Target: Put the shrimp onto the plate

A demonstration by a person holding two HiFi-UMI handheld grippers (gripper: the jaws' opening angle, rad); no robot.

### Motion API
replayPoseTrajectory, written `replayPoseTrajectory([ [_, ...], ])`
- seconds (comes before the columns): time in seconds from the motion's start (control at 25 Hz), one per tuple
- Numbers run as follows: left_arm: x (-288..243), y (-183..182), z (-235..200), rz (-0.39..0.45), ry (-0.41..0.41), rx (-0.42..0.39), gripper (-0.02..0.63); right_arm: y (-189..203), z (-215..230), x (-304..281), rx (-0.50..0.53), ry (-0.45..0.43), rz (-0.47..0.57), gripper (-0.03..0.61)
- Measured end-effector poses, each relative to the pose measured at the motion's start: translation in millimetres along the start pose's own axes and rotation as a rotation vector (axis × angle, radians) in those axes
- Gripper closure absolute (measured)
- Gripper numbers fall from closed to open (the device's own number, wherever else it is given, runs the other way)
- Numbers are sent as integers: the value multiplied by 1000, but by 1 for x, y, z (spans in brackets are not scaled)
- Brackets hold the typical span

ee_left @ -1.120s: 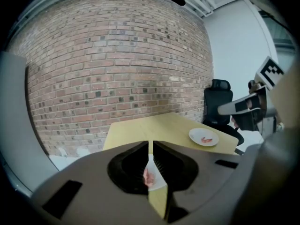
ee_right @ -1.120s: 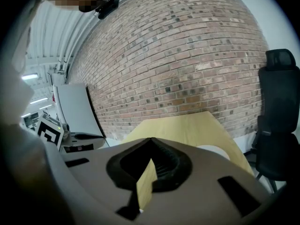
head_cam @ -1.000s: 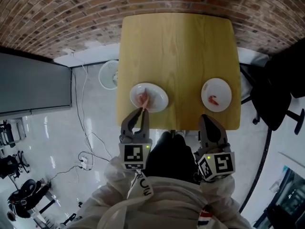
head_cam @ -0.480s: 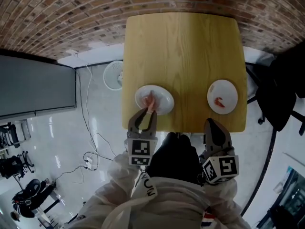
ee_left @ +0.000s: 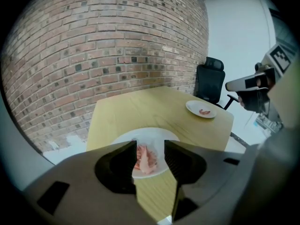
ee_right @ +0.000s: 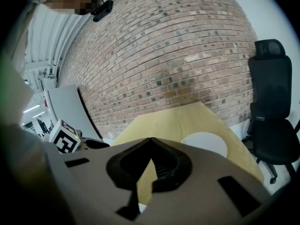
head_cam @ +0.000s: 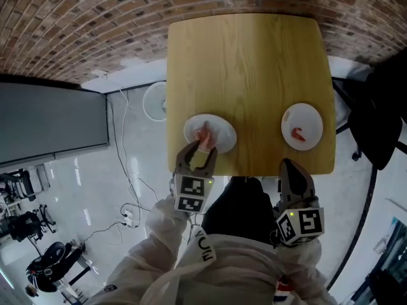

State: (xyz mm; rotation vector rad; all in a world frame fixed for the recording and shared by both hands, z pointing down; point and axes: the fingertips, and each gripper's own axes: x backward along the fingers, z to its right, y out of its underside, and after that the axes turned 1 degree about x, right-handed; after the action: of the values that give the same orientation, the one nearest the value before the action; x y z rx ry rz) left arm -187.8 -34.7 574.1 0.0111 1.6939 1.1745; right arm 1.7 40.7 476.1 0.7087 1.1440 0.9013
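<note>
On the near left of the wooden table [head_cam: 254,62] a white plate [head_cam: 224,124] holds pink shrimp [head_cam: 204,136]. My left gripper [head_cam: 201,149] hovers at that plate's near rim. Its jaws have just been opening and stand apart, touching nothing. In the left gripper view the shrimp [ee_left: 144,158] lie on the plate [ee_left: 154,134] in the gap of the left gripper [ee_left: 150,150]. A second white plate [head_cam: 310,115] at the near right holds one shrimp [head_cam: 297,133]. My right gripper [head_cam: 290,168] stays shut and empty, short of the table's near edge; the right gripper [ee_right: 151,142] faces that plate [ee_right: 206,144].
A black office chair [ee_right: 268,111] stands right of the table, and a brick wall [ee_left: 108,41] lies beyond it. A white fan [head_cam: 154,100] and cables [head_cam: 127,170] sit on the glossy floor to the left. The far half of the tabletop carries nothing.
The left gripper has dropped toward the left plate and its jaws have gone from shut on a shrimp to wide apart; that shrimp now lies on the plate. The right gripper has stayed put.
</note>
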Motion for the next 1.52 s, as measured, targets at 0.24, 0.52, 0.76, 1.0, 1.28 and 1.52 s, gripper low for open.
replayPoseTrajectory([
  [0.24,-12,4,-3,-49,9,-19,430,2,5,-3,-5,-1,-10,555],
  [0.52,-25,8,-11,-102,3,-43,431,8,17,-1,-25,23,-13,555],
  [0.76,-34,13,-13,-135,19,-27,433,11,24,-2,-37,38,-21,555],
  [1.0,-41,17,-14,-151,27,-12,449,11,30,-6,-56,50,-21,555],
  [1.28,-43,18,-14,-162,34,0,480,9,29,-9,-71,57,-19,555],
  [1.52,-46,22,-13,-172,44,26,502,9,28,-13,-73,47,-33,555],
])
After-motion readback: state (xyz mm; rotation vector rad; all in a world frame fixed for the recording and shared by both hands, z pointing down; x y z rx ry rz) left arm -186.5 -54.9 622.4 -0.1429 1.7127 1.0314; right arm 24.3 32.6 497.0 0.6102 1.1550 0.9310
